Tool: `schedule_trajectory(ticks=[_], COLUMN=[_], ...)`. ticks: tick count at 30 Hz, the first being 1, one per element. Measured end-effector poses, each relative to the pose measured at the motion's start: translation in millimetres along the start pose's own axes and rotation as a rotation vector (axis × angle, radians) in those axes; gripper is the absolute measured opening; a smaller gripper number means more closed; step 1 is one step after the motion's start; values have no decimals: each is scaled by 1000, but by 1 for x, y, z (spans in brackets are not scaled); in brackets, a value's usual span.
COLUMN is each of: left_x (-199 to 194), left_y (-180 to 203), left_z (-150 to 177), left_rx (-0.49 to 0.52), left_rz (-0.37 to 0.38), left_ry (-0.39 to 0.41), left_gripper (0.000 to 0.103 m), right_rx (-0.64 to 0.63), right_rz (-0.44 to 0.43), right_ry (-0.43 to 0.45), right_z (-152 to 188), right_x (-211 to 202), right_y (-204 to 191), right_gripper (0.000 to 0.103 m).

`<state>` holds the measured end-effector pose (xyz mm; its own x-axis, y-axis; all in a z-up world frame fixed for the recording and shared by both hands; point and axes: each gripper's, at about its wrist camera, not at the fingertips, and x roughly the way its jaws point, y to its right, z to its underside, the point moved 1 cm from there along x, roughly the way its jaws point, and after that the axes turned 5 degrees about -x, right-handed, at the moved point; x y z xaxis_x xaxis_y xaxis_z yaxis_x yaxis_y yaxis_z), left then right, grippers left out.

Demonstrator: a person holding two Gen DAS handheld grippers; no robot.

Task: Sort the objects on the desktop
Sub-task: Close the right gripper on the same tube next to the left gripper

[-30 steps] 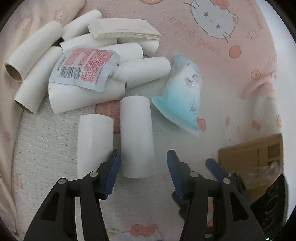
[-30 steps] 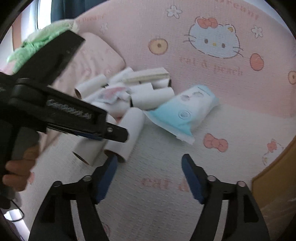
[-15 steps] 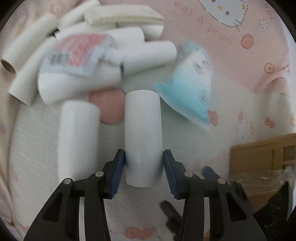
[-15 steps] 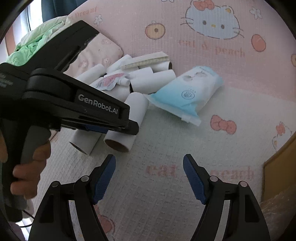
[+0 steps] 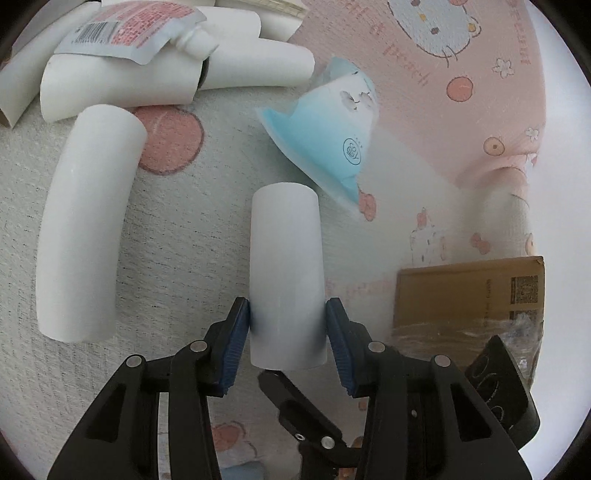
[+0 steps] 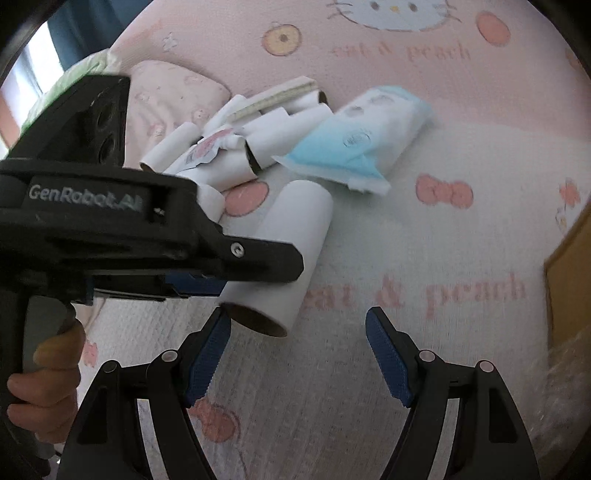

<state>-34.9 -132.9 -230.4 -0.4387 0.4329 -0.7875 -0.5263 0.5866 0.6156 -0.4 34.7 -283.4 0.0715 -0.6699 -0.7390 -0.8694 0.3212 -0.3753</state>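
A white cardboard tube (image 5: pixel 284 251) lies lengthwise between my left gripper's (image 5: pixel 287 317) blue pads, which press on its near end, so it is shut on the tube. In the right wrist view the same tube (image 6: pixel 291 251) angles toward the camera with its brown open end near. One black finger (image 6: pixel 266 260) of the left gripper crosses it. My right gripper (image 6: pixel 298 332) stands open just in front of that end, with nothing between its pads. Another white tube (image 5: pixel 85 221) lies apart to the left.
Several white tubes (image 5: pixel 118 81) are piled at the back under a red-labelled spout pouch (image 5: pixel 125 29) and a notebook (image 6: pixel 277 98). A blue-and-white pack (image 5: pixel 332 136) lies to the right of them. A cardboard box (image 5: pixel 469 295) stands at the right. A person's hand (image 6: pixel 48 387) holds the left gripper's handle.
My left gripper moved forward around the tube and its jaws closed onto it; the tube now sits farther from its neighbour. The right gripper sank closer to the tube's end, still open.
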Motion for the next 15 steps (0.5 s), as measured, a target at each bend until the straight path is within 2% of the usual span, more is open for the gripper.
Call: schedule_trajectory(ticks=[9,11,15], left_x=[11,14,20], left_y=[12,12,11], left_z=[10,13,20], left_rx=[12,4,-13], left_rz=[35,39,50], left_ry=[-22,-27,-59], left_gripper=[46,46,46], right_rx=[28,21,44], right_rz=[-23,-3,-47], right_ry=[6,-3,-10], right_z=[1,2,2], right_x=[-9,-9,-11], right_y=[6,5,7], right_gripper=[74,73,73])
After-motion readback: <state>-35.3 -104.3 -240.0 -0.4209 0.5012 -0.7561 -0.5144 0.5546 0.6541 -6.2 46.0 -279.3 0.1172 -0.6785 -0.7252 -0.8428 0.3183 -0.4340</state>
